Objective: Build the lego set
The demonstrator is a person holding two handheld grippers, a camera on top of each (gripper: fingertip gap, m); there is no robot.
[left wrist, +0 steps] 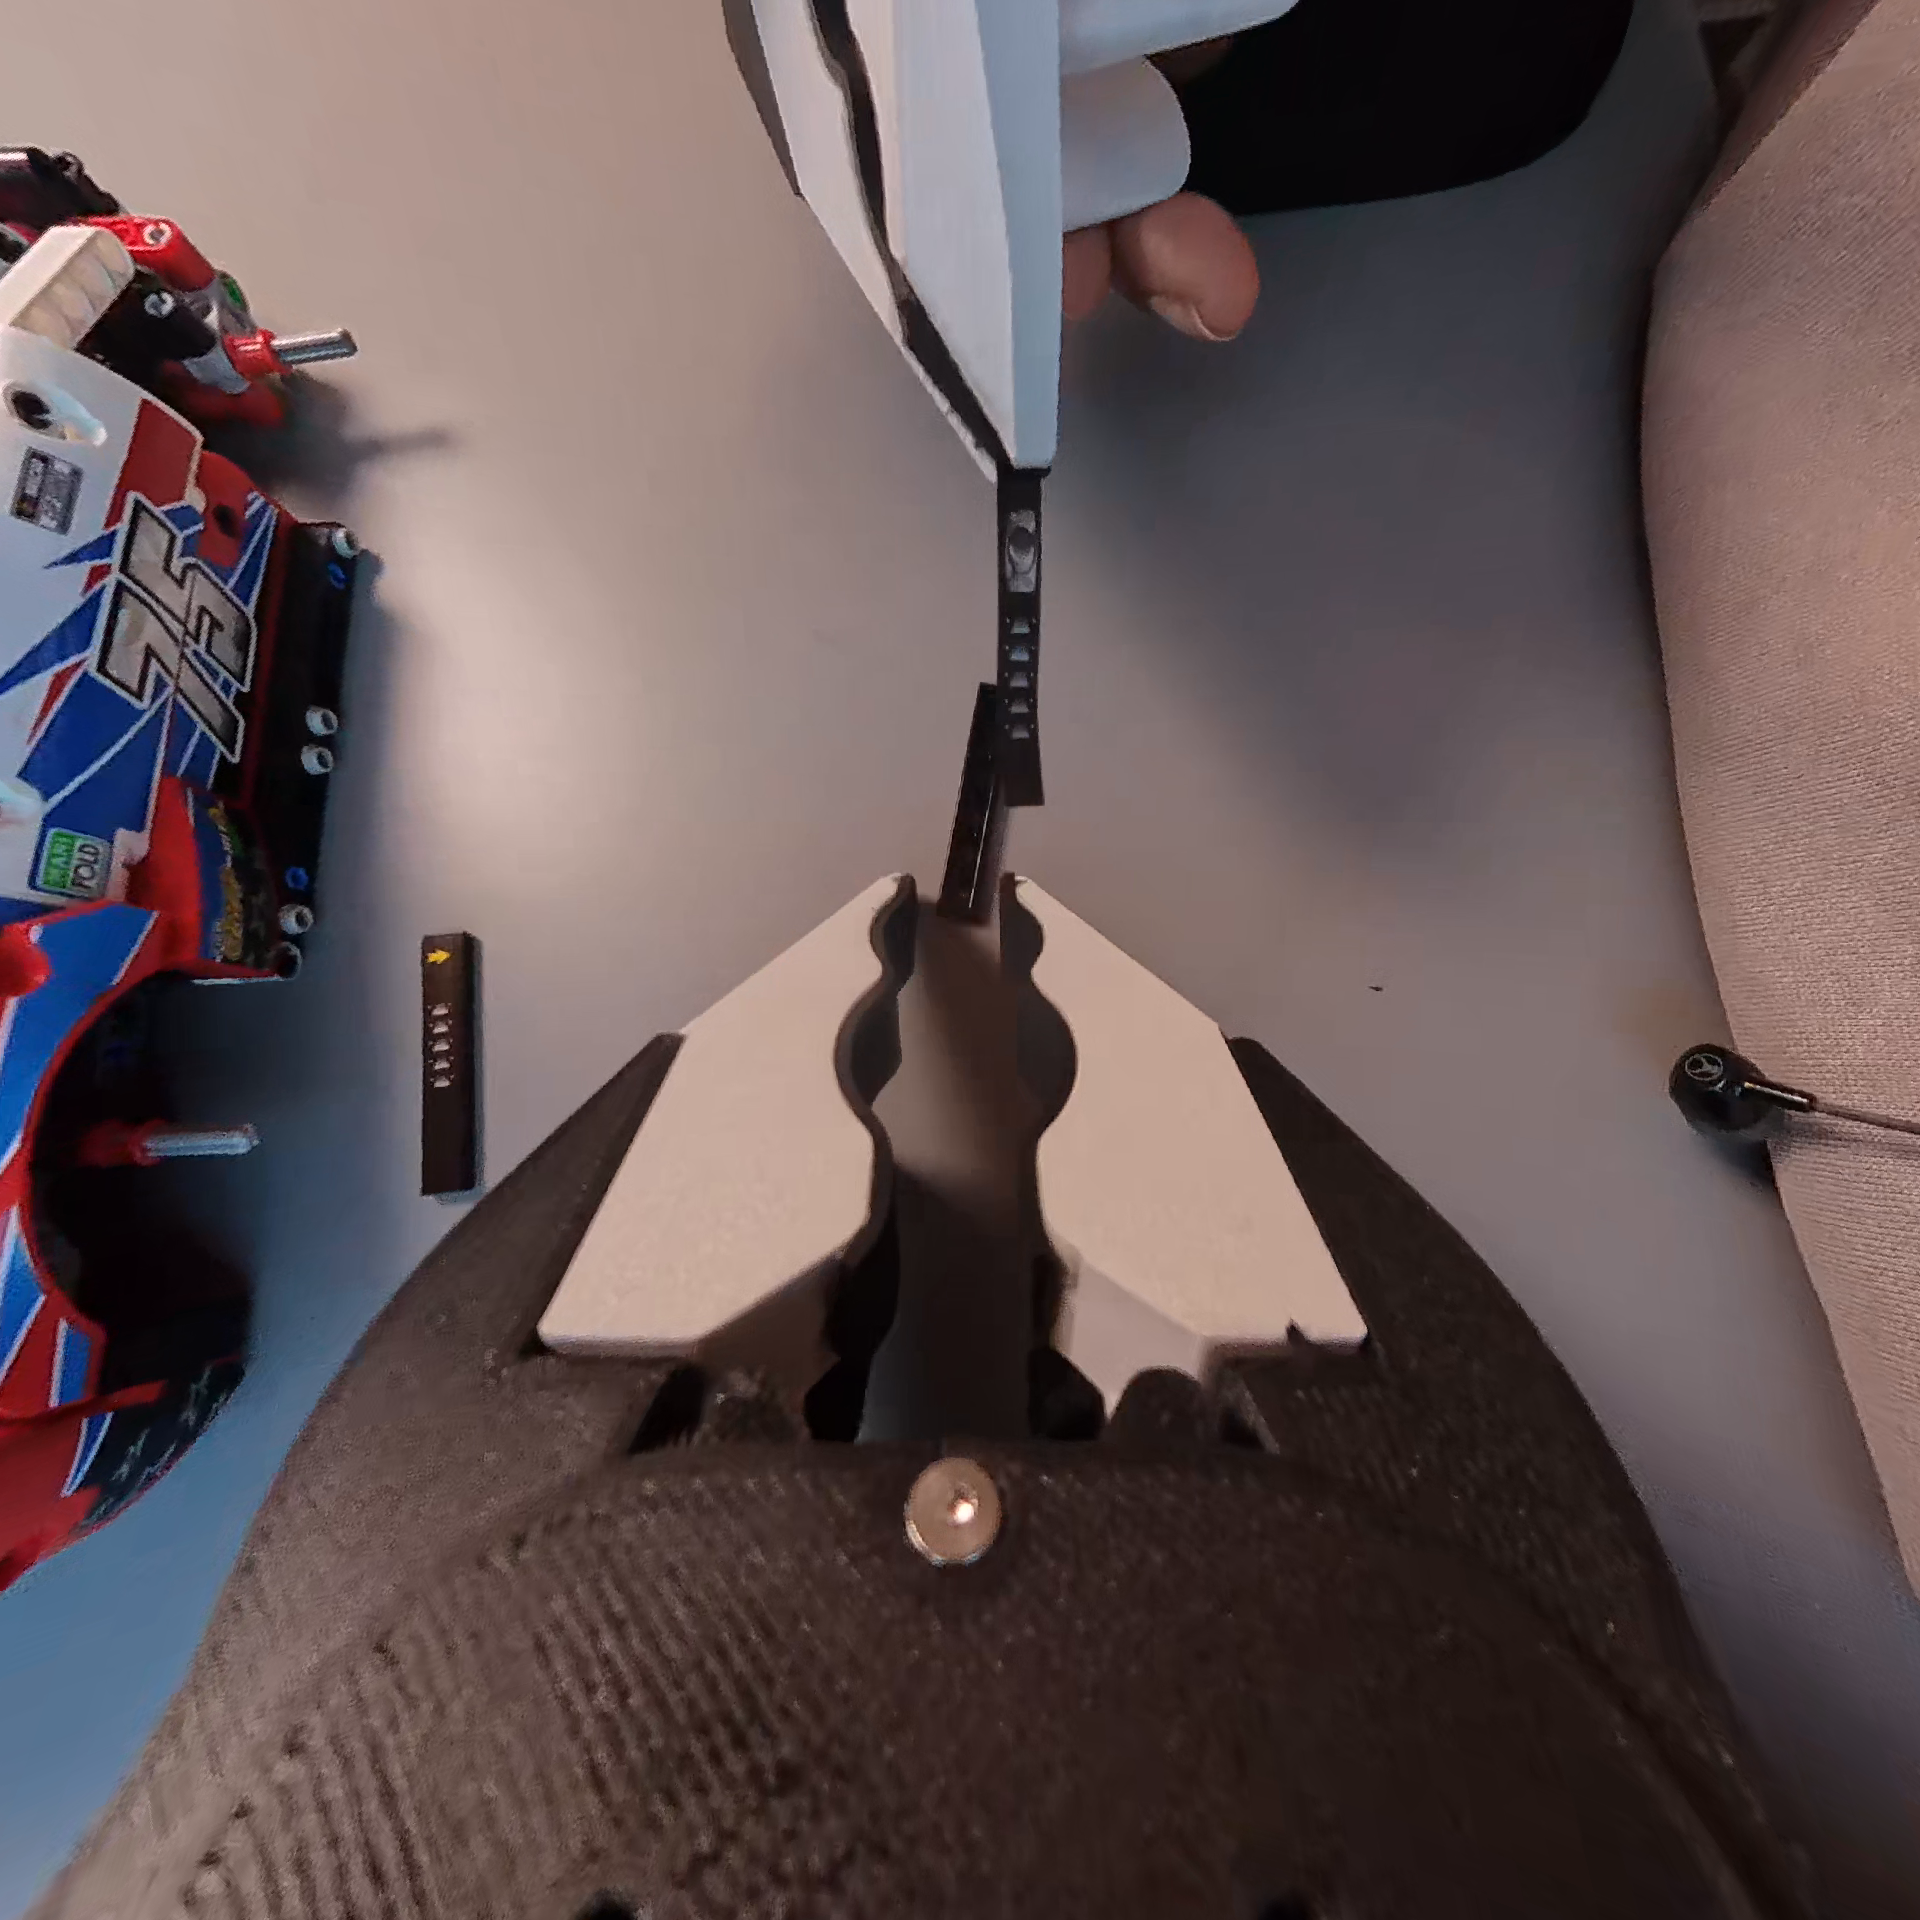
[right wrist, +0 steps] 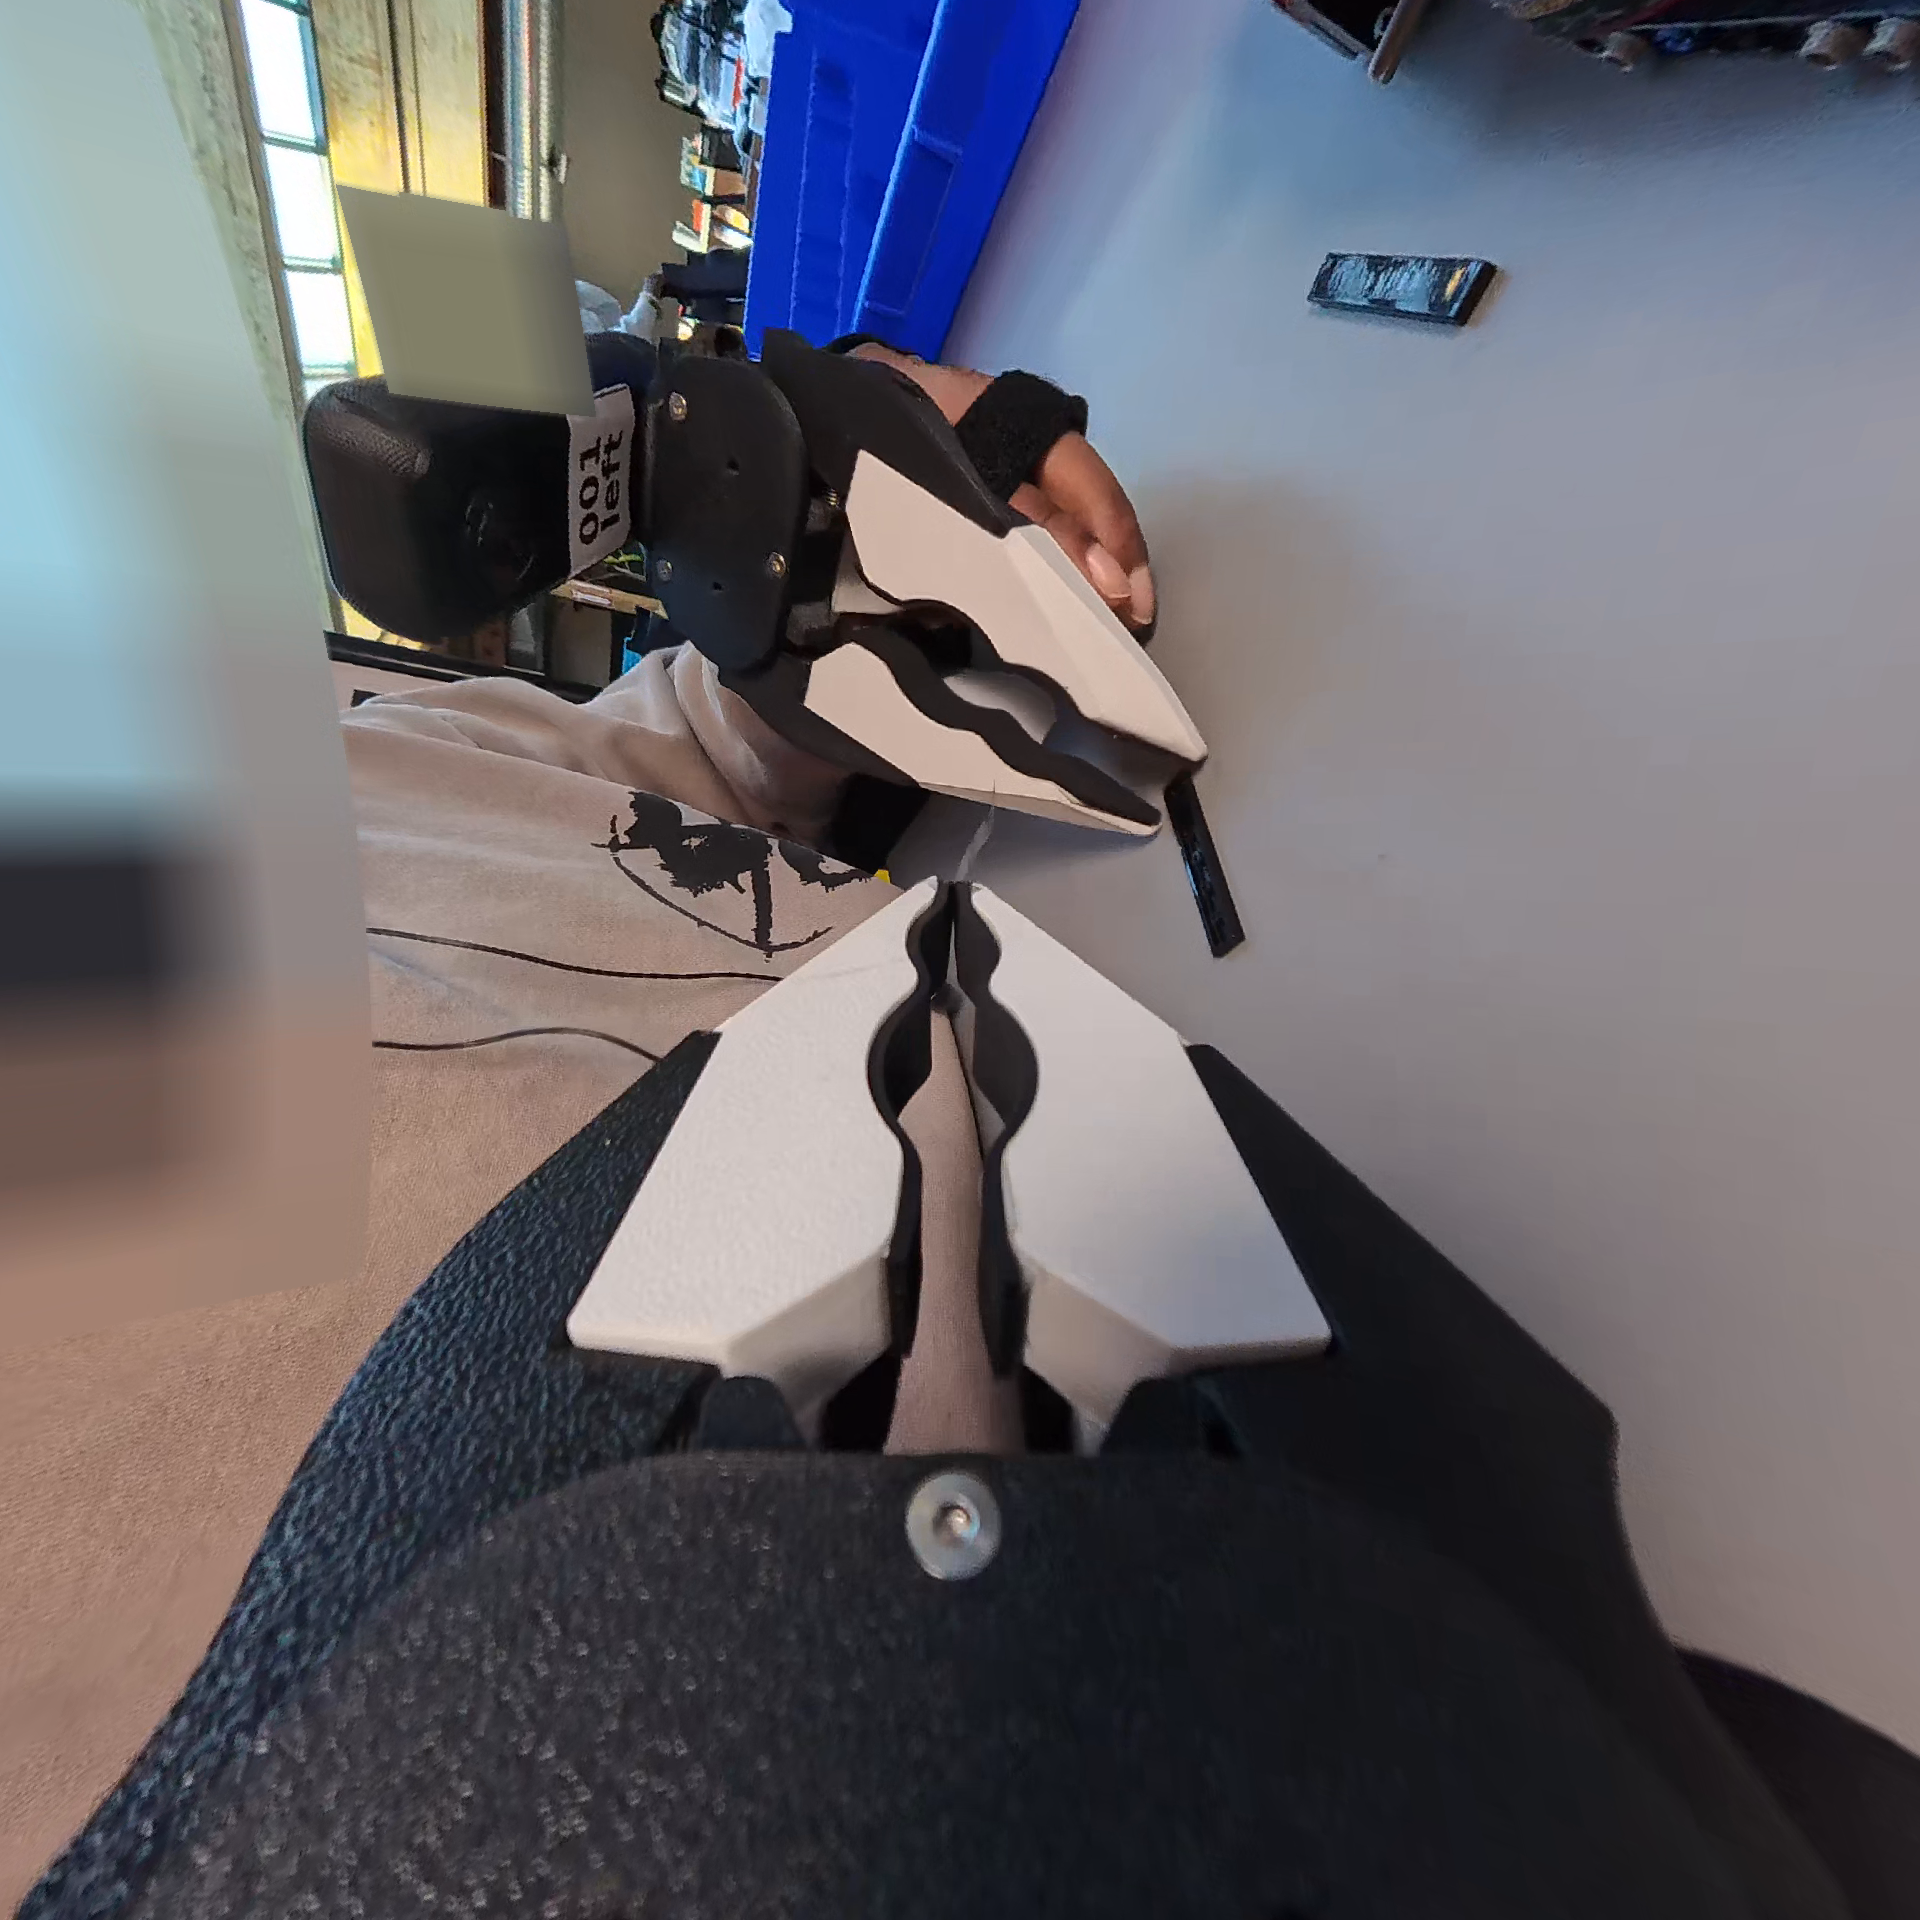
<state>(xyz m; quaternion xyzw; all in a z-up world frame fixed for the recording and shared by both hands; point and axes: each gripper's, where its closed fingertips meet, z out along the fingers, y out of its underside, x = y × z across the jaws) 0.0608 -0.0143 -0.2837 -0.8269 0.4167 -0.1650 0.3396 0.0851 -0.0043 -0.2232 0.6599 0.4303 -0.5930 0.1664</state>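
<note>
Recorded, near to far: one left gripper (left wrist: 958,885) clamped on one black beam (left wrist: 971,810); one second beam (left wrist: 450,1060) flat on the table (left wrist: 675,520); one right gripper (left wrist: 1023,457) pinching one sticker strip (left wrist: 1020,644) overlapping the held beam's far end; one car model (left wrist: 135,727) at left.

White fingers (left wrist: 727,1122) with black wavy pads on textured black grippers; black strip (left wrist: 1018,644) with small white marks; another black strip (left wrist: 451,1060) bearing a yellow arrow; red, blue and white toy car (left wrist: 125,727); blue bin (right wrist: 883,156); pale grey table (left wrist: 623,520)
</note>
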